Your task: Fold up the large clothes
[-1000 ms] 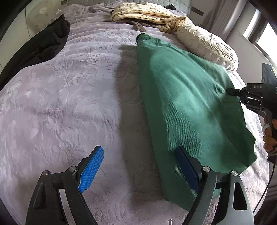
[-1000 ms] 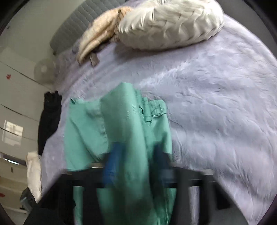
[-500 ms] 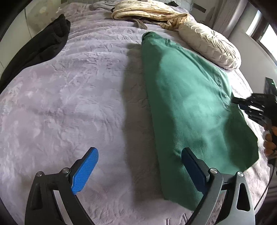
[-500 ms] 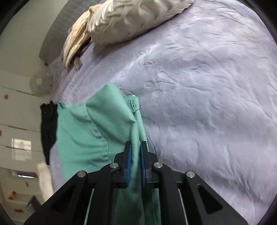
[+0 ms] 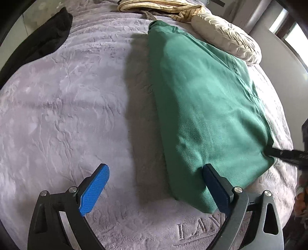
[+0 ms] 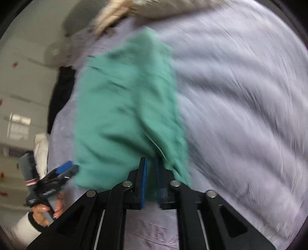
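Since a second ago the right gripper (image 6: 152,180) has carried its pinched edge of the green trousers (image 5: 202,107) along the bed towards the near edge, so that in the left wrist view its black tip (image 5: 277,152) now sits lower at the right, at the garment's near right corner rather than halfway along its side. The left gripper (image 5: 156,184) has just been spreading its jaws wider; they stand well apart, with nothing pressed between the blue pads (image 5: 94,189), though the right-hand pad lies over the near edge of the cloth. The right gripper's jaws are together, clamped on a fold of the green fabric, and the right wrist view is smeared by motion.

The trousers lie folded lengthwise on the lilac bedspread (image 5: 63,115), running from the near edge towards the far end, right of the bed's middle. A white quilted pillow (image 5: 227,40) rests just beside their far right side, a striped beige garment (image 5: 159,5) lies at the far edge, and a black garment (image 5: 44,36) hangs over the left edge. In the right wrist view a hand (image 6: 45,211) with a white sleeve holds the left gripper at the lower left.
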Action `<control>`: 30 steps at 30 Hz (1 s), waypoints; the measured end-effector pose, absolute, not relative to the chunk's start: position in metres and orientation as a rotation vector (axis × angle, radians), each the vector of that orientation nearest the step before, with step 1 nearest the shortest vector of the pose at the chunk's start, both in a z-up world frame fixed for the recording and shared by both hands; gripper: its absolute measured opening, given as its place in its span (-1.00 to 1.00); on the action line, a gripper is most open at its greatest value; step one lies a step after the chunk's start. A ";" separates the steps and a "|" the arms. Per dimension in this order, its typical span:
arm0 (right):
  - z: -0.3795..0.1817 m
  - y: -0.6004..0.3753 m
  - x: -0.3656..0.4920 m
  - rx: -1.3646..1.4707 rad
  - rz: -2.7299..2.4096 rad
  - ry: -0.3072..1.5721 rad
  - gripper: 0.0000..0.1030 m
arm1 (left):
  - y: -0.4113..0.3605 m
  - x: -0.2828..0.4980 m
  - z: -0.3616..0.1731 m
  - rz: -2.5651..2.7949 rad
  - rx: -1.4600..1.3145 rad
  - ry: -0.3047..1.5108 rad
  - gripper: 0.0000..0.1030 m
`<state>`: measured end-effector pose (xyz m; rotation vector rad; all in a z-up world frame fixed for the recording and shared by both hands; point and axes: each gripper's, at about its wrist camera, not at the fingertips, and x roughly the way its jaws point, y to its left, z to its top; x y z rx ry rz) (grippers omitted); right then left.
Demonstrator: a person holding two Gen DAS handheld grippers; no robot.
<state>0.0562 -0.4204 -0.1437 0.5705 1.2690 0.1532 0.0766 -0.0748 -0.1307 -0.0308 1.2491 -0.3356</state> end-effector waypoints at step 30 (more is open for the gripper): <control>-0.131 -0.431 0.041 0.741 0.256 1.303 -0.90 | -0.088 0.070 -0.119 -0.132 0.015 1.309 1.00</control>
